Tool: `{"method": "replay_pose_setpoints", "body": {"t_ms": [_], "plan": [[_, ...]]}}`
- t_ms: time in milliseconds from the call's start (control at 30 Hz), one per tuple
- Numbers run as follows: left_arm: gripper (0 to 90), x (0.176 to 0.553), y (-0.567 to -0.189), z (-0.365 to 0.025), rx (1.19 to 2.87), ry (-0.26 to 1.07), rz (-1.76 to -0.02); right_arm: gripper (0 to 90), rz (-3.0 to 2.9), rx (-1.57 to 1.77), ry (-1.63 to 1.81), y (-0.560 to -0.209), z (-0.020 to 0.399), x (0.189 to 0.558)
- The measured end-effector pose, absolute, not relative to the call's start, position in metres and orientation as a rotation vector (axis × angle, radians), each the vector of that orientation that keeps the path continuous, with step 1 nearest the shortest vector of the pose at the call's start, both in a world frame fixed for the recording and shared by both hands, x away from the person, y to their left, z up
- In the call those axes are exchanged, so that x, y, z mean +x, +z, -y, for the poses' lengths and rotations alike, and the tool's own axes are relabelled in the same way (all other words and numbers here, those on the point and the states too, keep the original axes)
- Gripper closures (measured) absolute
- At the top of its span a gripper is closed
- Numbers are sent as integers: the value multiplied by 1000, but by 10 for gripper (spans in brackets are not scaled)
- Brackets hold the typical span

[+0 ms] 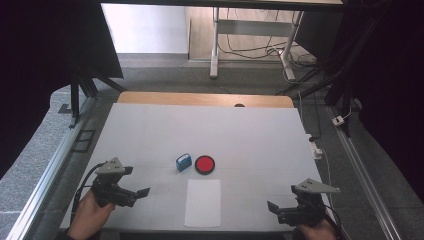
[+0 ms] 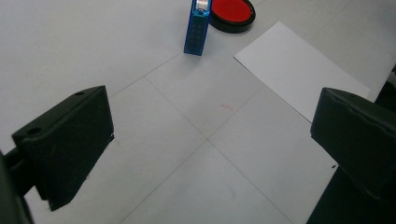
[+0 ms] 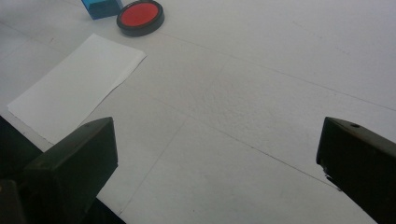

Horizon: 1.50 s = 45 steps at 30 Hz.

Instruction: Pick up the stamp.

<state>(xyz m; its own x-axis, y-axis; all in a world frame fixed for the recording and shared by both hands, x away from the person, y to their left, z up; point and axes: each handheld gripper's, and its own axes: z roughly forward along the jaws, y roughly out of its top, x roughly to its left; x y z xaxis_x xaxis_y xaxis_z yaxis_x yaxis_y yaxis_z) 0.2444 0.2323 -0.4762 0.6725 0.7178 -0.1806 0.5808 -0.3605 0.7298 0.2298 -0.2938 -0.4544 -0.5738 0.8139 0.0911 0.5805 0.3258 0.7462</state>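
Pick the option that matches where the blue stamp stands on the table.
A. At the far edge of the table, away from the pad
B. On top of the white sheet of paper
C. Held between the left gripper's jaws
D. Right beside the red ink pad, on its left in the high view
D: in the high view the blue stamp stands just left of the red ink pad, beyond the white paper, and no jaws hold it.

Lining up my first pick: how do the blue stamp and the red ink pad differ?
The blue stamp is a boxy block standing up; the red ink pad is a flat round disc lying low. The stamp is blue all over; the pad shows red in a black rim. Both sit side by side on the table, beyond the white paper.
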Motion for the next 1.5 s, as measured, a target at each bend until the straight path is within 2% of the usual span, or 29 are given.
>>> {"method": "replay_pose_setpoints", "body": {"t_ms": [933, 1500], "plan": [[0, 313, -476, -177, 2175, 203, -930, 0, -2303, 1241, 1083, -455, 292, 230], [0, 344, -489, -147, 2245, 219, -892, 0, -2310, 1237, 1078, -455, 292, 230]]}}
